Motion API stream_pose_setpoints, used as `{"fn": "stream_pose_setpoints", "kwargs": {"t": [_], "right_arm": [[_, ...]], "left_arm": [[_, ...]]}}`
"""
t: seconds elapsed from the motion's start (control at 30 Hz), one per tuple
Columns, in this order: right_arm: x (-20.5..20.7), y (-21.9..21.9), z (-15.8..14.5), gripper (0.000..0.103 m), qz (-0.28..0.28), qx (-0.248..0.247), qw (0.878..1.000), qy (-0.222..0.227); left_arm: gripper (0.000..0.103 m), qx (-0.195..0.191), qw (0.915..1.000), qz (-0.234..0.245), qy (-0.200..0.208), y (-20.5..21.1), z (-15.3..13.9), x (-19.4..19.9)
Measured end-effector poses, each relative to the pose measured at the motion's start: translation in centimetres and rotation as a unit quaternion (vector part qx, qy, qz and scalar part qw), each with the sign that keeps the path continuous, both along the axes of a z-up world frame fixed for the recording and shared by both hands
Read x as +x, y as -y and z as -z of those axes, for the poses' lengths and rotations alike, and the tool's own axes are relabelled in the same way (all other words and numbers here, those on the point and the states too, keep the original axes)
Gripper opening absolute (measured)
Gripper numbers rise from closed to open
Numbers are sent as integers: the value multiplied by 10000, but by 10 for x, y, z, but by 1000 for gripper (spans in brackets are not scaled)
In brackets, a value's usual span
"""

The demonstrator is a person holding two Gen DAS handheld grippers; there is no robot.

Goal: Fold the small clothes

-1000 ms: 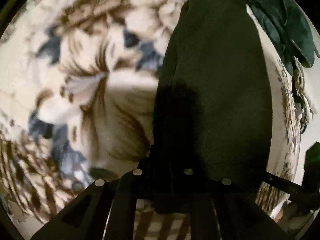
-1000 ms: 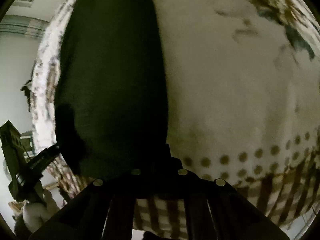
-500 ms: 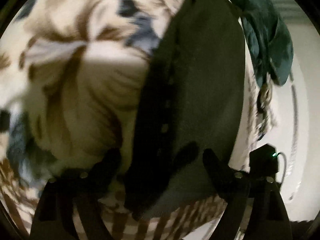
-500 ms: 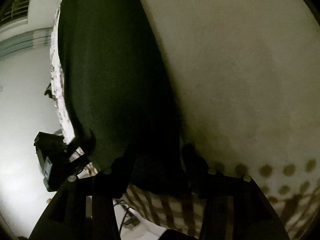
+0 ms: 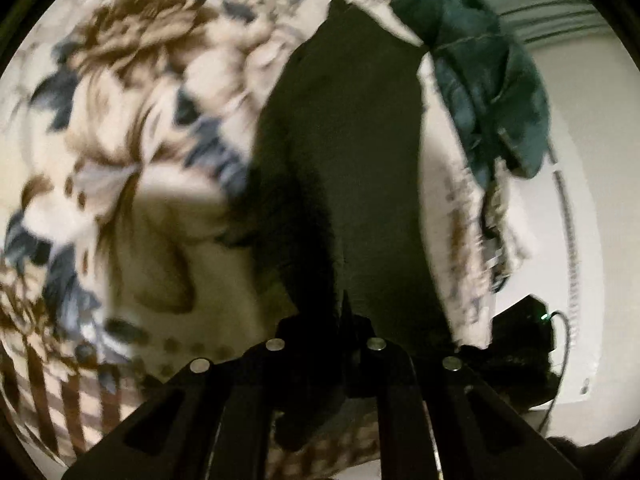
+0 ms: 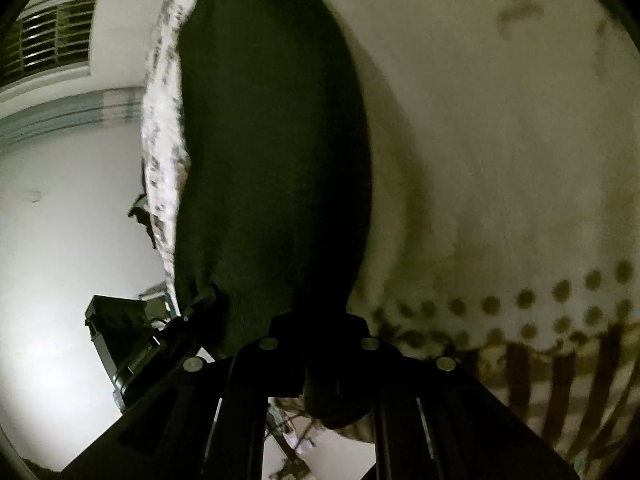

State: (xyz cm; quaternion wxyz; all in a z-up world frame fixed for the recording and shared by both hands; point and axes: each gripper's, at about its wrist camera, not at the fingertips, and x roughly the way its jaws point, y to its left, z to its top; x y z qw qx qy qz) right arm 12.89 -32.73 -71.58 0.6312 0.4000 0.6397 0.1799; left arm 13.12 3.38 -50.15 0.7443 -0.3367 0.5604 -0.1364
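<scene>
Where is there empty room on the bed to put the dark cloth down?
Free: the plain cream stretch of the patterned bedcover, between the dark cloth and the brown dotted border. Crowded: the far edge, where a crumpled teal garment lies beside the cloth, which both the left gripper and right gripper pinch.

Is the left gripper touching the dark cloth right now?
Touching. The left wrist view shows the left gripper shut on the dark cloth, fabric bunched between its fingers.

Each gripper is matte black. The left gripper (image 5: pixel 326 332) has two flat, angular finger arms carrying four round silver screw heads in a shallow arc. The right gripper (image 6: pixel 320 330) is built alike, with long slots cut along its arms toward 6 o'clock.
</scene>
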Motion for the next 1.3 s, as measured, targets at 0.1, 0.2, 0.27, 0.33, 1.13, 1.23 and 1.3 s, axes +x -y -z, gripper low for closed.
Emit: {"fn": "stream_pose_setpoints", "kwargs": {"t": [0.1,0.2,0.27,0.33,1.13,1.23,1.3], "right_arm": [[15,7,-28,10,45,-7,9996,270],[47,10,-61,10,108,-34,9981,606],[77,13,-81,10,171,-66,9962,848],[117,8,-100,9,244,-136,9938,1075],[492,28,-69,64,839,-891,9805,1536],[483,27,-61,64,549,-1509,9769,1409],[490,19,-46,64,233,-1849,9739,1296]], "left_arm": [[7,-349,9992,-73,175,-6,-20,21],[7,-700,9968,-203,341,-11,-32,56],[7,-858,9951,-273,420,-15,-34,81],[7,-956,9935,-326,520,-18,-33,114],[76,-1088,9886,-702,762,-70,33,452],[76,-56,9983,58,576,-40,45,455],[73,536,9958,510,537,-16,53,460]]}}
